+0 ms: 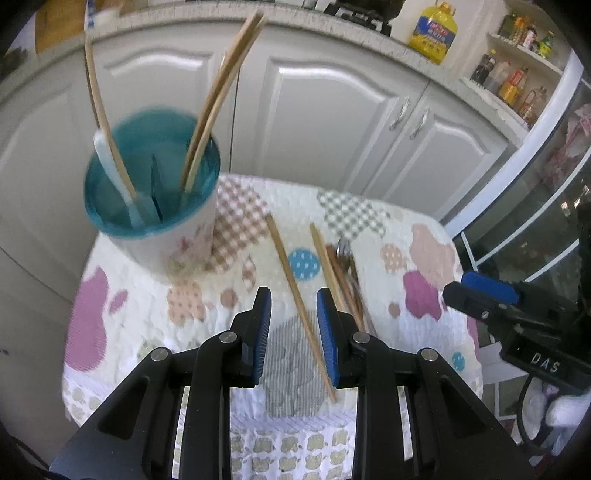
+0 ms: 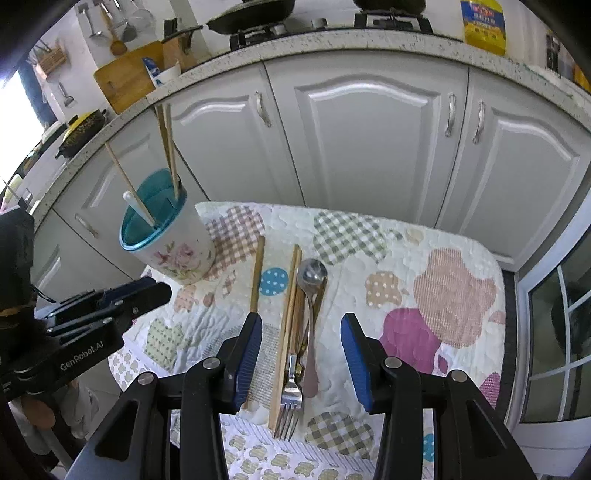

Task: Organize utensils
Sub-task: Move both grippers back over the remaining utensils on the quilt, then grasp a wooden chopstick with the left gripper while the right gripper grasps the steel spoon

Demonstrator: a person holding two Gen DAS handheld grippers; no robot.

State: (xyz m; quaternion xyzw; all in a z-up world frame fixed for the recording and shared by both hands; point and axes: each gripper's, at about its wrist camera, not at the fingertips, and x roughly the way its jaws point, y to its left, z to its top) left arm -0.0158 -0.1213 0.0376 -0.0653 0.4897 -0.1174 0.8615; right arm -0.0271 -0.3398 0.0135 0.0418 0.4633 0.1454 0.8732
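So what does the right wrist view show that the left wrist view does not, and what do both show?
Only the right wrist view shows the fork tines, the full spoon, the stove pans and the cutting board. Only the left wrist view shows the shelf of bottles and the cup's inner divider. Both show the cup holding chopsticks, the loose chopstick, the quilted cloth, the oil bottle, and both open grippers: left, right.
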